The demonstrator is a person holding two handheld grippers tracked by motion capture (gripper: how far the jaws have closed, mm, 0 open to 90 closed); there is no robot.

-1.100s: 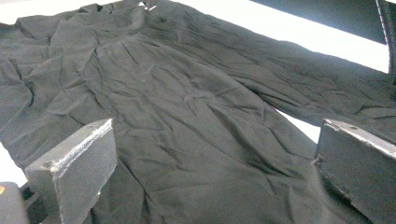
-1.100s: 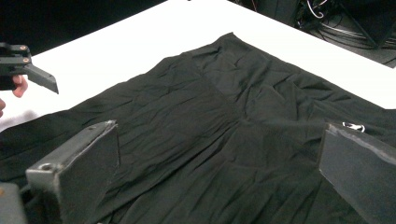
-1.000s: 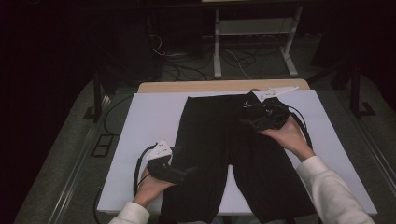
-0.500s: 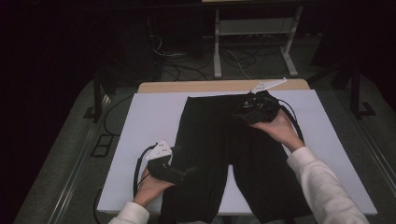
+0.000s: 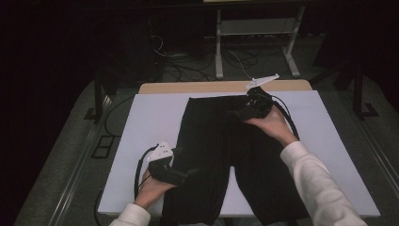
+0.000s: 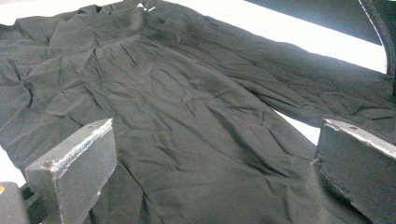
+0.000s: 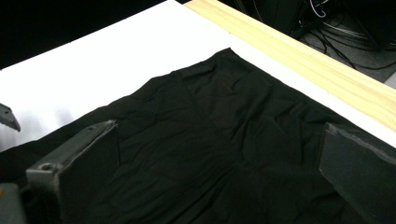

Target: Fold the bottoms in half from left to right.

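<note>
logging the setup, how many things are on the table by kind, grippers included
trousers: 1
white sheet: 1
grippers: 2, the left gripper and the right gripper, both open over the trousers
total: 4

High view dim, surroundings near black; white table cover bright; gripper views sharp, black fabric detail murky.

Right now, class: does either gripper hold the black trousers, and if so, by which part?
Neither holds anything. The left gripper and the right gripper both have their jaws spread wide above the black trousers, gripping no cloth.
</note>
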